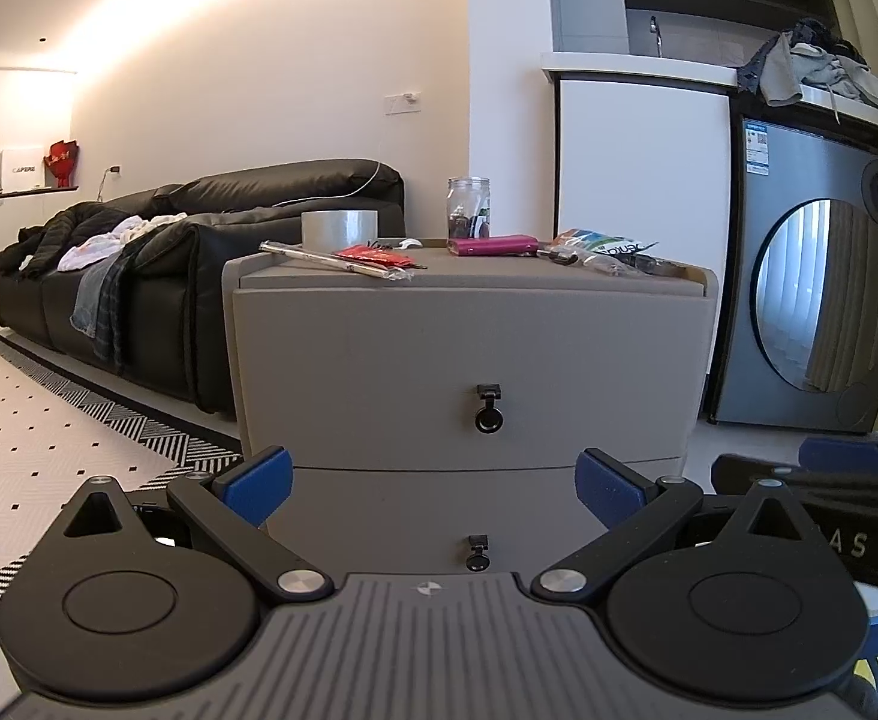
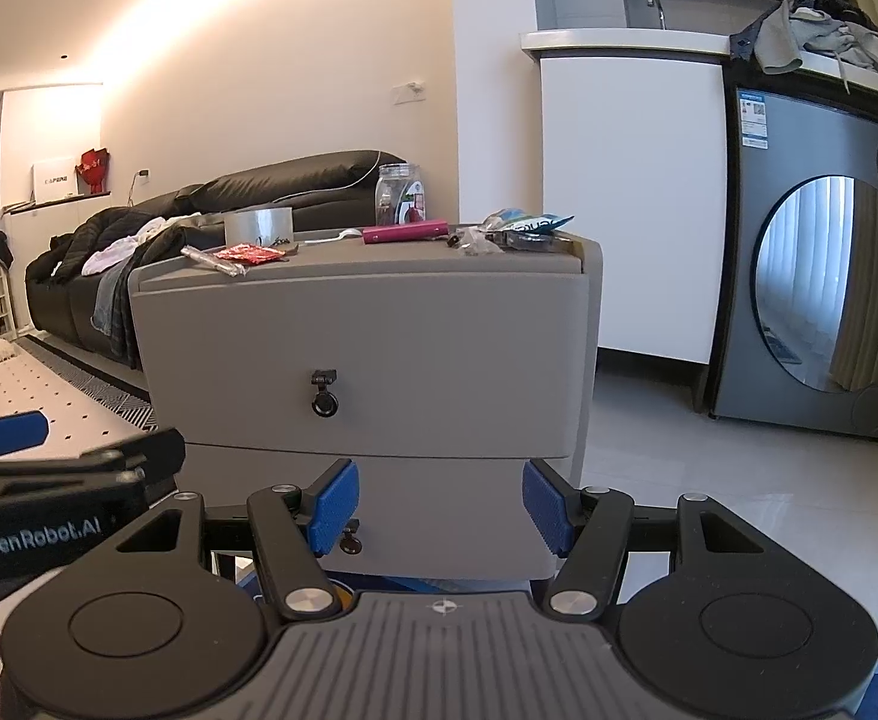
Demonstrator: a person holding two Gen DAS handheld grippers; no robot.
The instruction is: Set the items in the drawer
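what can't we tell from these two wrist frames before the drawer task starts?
- Inside of both drawers of the grey two-drawer cabinet: fronts shut, both views.
- Lower drawer's black ring pull: partly behind the right gripper finger in the right view.
- Contents of the clear glass jar: too small.
- Small items in the crinkled clear plastic bag: too small, glare.
- Print on the red foil packet: unreadable.

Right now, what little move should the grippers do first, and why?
Probably ease the left gripper forward and up to the upper drawer's ring pull. Both drawers look shut, the items, like the tape roll and pink case, sit on top, and both grippers' jaws are open and empty.
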